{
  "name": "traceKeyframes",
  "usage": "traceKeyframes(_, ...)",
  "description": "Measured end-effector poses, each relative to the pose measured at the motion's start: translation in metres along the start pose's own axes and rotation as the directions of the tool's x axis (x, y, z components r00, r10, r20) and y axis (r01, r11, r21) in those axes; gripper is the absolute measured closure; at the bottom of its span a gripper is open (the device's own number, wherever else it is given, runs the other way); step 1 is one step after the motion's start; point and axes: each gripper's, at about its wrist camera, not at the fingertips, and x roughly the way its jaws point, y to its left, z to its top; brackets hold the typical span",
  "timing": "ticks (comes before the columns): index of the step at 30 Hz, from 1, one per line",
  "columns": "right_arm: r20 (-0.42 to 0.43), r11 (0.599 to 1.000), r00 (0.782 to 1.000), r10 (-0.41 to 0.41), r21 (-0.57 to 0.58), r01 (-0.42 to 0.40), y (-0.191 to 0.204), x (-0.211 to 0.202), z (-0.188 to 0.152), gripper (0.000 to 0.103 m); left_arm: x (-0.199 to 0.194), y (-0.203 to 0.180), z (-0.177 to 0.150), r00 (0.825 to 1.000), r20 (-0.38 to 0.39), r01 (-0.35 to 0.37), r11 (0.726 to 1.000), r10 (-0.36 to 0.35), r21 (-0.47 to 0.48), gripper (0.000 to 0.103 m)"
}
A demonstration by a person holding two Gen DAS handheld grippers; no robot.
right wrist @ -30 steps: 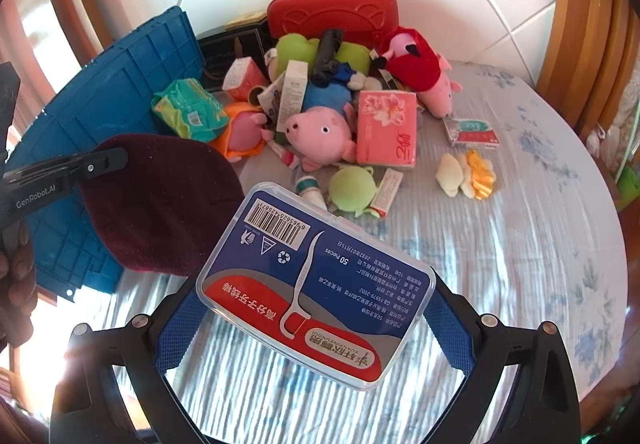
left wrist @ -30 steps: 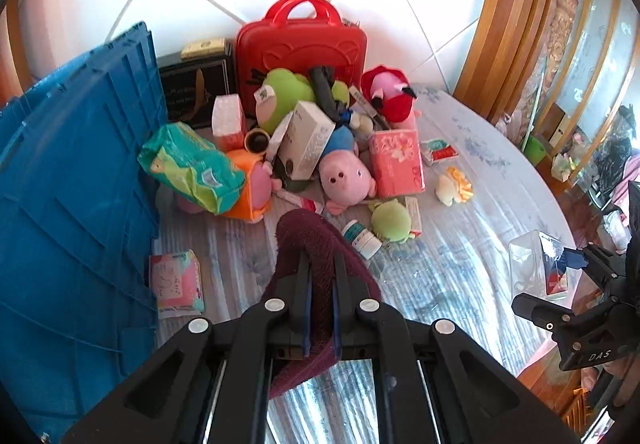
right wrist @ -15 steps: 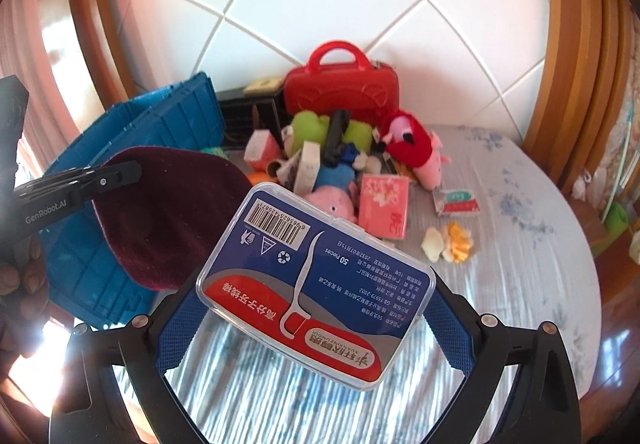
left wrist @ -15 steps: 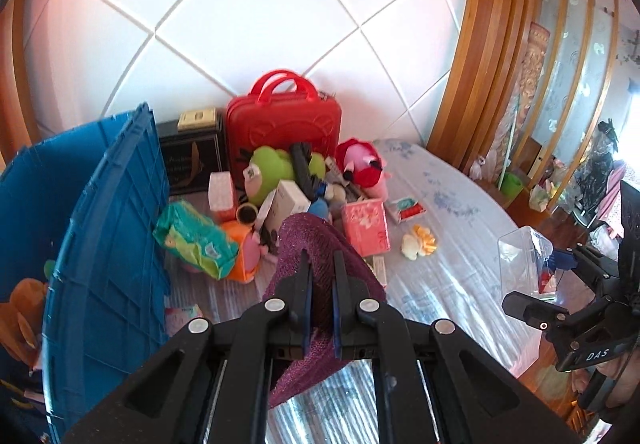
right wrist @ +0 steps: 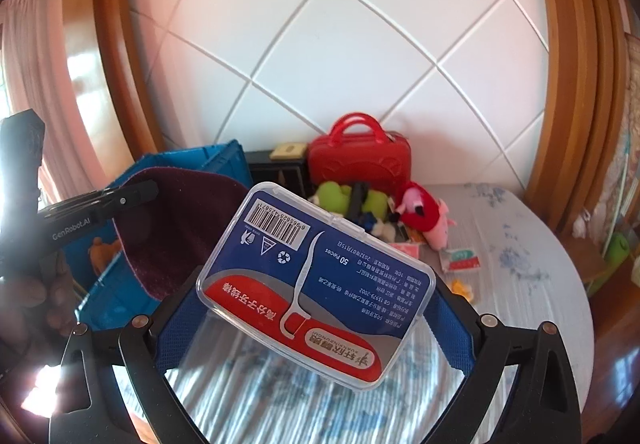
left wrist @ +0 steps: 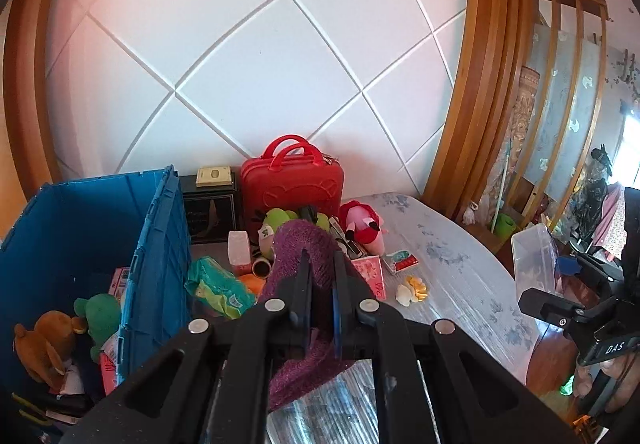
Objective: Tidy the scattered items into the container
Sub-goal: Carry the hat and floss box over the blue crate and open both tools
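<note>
**Both grippers loaded above the table**

While I watch through the left wrist camera, my left gripper [left wrist: 320, 276] is clenched on a maroon knitted cloth [left wrist: 298, 244], which rises past the fingertips and hangs below them. To its left stands the blue crate [left wrist: 160, 244], its near wall upright; inside I see a brown teddy [left wrist: 42, 344], a green plush [left wrist: 100, 316] and some packets I cannot identify. Ahead on the table [left wrist: 460, 284] lies the scattered pile: a green packet [left wrist: 218, 286] just beside the crate wall, a red plush [left wrist: 362, 224], a yellow-and-white trinket [left wrist: 412, 289], and a red case [left wrist: 294, 184] standing against the far wall.

From the right wrist camera, my right gripper [right wrist: 316, 296] grasps a clear floss-pick box [right wrist: 316, 284] by its two sides, label facing the lens, tilted down to the right and raised over the table. The cloth appears at left, over the crate's right wall.
</note>
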Motion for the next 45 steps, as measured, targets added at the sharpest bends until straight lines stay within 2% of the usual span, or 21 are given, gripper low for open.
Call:
traceKeyframes(6,0.018,0.999,0.999,0.043,-0.021,-0.043,0.032,0.0,0.013,0.003,-0.028,0.022,0.014,0.999,0.048,-0.004,1.0,0.005,-0.024,0.096)
traceKeyframes(10,0.012,0.995,0.997,0.07,-0.065,-0.07,0.063,0.008,0.023,0.003,-0.048,0.045,0.019,0.995,0.089,-0.03,0.999,0.033,-0.034,0.096)
traceKeyframes(16,0.016,0.986,0.993,0.118,-0.12,-0.115,0.114,0.018,0.038,0.003,-0.081,0.094,0.027,0.986,0.145,-0.068,0.995,0.077,-0.066,0.096)
traceKeyframes(23,0.004,0.969,0.984,0.178,-0.178,-0.174,0.18,0.037,0.046,0.003,-0.108,0.16,0.032,0.977,0.168,-0.116,0.988,0.133,-0.105,0.096)
traceKeyframes(33,-0.04,0.941,0.966,0.257,-0.215,-0.26,0.27,0.08,0.052,0.003,-0.131,0.249,0.027,0.967,0.161,-0.178,0.974,0.199,-0.139,0.096)
traceKeyframes(45,-0.102,0.912,0.941,0.323,-0.23,-0.338,0.354,0.141,0.052,0.003,-0.11,0.333,0.027,0.968,0.103,-0.212,0.966,0.228,-0.148,0.096)
